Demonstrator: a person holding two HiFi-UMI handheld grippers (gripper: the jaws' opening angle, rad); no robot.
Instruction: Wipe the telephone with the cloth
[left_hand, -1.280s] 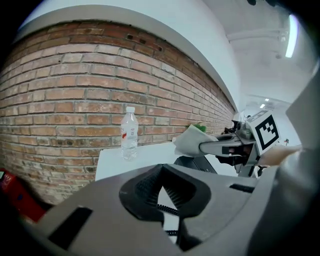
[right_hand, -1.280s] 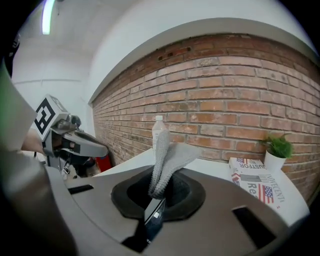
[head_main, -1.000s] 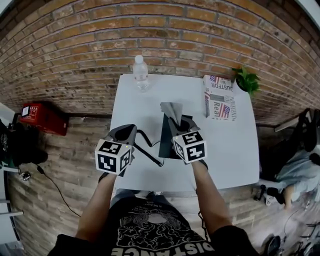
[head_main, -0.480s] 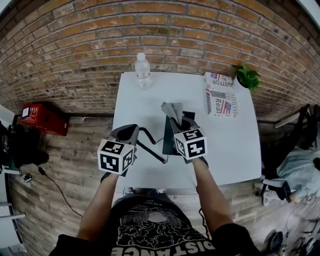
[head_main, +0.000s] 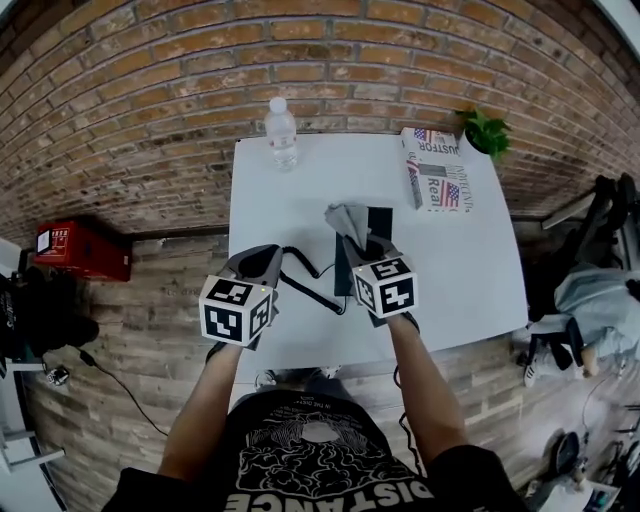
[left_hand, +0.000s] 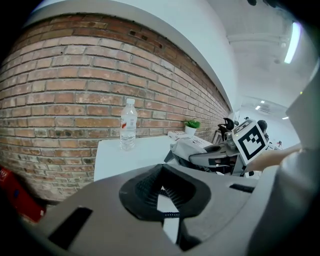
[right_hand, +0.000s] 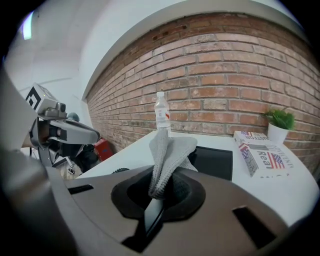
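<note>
The black telephone (head_main: 379, 226) lies flat in the middle of the white table (head_main: 460, 290), and its coiled cord (head_main: 312, 280) runs off to its left. My right gripper (head_main: 357, 250) hovers over the phone's near half, shut on a grey cloth (head_main: 346, 219) that sticks up out of the jaws. In the right gripper view the cloth (right_hand: 167, 147) stands in front of the telephone (right_hand: 214, 161). My left gripper (head_main: 259, 263) is over the table's left edge beside the cord. Its jaws (left_hand: 162, 197) stand shut to a thin slit, with a bit of cord across it below.
A clear water bottle (head_main: 281, 133) stands at the table's back left. A printed box (head_main: 436, 170) and a small potted plant (head_main: 484, 130) sit at the back right against the brick wall. A red case (head_main: 80, 250) lies on the floor to the left.
The head view has drifted a little, so the table sits higher in the picture. Both grippers keep about the same places, the right one still holding the cloth over the phone.
</note>
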